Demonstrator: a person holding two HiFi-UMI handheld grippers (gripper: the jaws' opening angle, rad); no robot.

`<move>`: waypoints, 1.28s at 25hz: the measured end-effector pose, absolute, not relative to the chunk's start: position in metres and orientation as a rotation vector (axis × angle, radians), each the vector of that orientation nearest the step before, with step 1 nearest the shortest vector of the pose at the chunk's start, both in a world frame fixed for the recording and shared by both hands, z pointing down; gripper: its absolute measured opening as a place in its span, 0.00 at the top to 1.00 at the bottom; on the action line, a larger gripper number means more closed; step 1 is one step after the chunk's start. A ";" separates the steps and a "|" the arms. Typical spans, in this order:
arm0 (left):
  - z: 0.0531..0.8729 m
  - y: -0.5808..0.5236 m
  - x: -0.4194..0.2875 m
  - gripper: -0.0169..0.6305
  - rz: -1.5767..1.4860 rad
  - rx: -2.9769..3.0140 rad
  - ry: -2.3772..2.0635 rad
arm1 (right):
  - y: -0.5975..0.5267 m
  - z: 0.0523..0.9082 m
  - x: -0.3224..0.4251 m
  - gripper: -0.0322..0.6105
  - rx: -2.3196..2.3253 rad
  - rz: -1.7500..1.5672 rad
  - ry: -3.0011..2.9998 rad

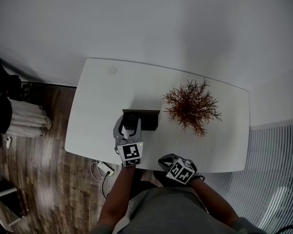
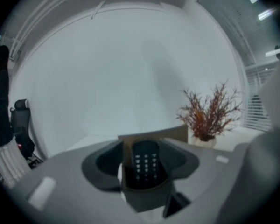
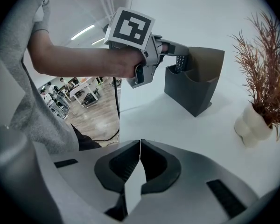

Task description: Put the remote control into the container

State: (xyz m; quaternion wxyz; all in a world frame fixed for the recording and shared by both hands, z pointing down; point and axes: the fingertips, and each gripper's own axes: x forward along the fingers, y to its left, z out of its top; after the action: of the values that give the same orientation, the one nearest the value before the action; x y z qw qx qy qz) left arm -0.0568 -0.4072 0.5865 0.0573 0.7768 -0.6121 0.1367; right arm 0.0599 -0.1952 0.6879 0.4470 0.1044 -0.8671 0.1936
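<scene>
Head view looks steeply down; both gripper views closely share the container.

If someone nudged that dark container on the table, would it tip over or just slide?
Probably slide: the container sits on a flat base on the smooth white table. Its walls look rigid, so it should not flex. The remote control standing upright inside may make it a little top-heavy.
</scene>
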 end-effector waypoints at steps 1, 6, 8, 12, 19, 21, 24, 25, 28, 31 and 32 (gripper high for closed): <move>0.584 -0.406 -0.059 0.60 0.411 2.352 -1.868 | -0.195 0.688 0.059 0.92 0.256 0.477 -2.148; 0.571 -0.392 -0.074 0.65 0.392 2.346 -1.898 | -0.195 0.686 0.051 0.92 0.243 0.462 -2.156; 0.567 -0.385 -0.078 0.75 0.369 2.363 -1.874 | -0.197 0.684 0.048 0.92 0.242 0.451 -2.162; 0.560 -0.371 -0.088 0.93 0.350 2.392 -1.822 | -0.202 0.677 0.037 0.92 0.240 0.420 -2.180; 0.556 -0.346 -0.105 0.97 0.385 2.429 -1.713 | -0.214 0.660 0.020 0.92 0.285 0.375 -2.219; 0.560 -0.338 -0.106 0.97 0.386 2.442 -1.644 | -0.218 0.657 0.018 0.92 0.306 0.371 -2.228; 0.560 -0.327 -0.107 0.97 0.392 2.468 -1.550 | -0.222 0.651 0.015 0.92 0.328 0.355 -2.236; 0.559 -0.324 -0.107 0.97 0.394 2.475 -1.524 | -0.224 0.648 0.014 0.92 0.338 0.350 -2.239; 0.561 -0.314 -0.105 0.97 0.393 2.487 -1.446 | -0.228 0.642 0.012 0.92 0.381 0.358 -2.260; 0.564 -0.305 -0.098 0.97 0.412 2.506 -1.366 | -0.235 0.634 0.011 0.92 0.437 0.333 -2.281; 0.564 -0.302 -0.096 0.97 0.421 2.516 -1.337 | -0.238 0.630 0.010 0.92 0.458 0.323 -2.290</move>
State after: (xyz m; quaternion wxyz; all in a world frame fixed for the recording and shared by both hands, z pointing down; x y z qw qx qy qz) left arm -0.0961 -0.3015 0.5640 0.1305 0.8662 -0.4601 0.1450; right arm 0.0103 -0.2379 0.6300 0.3820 0.1796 -0.8977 0.1264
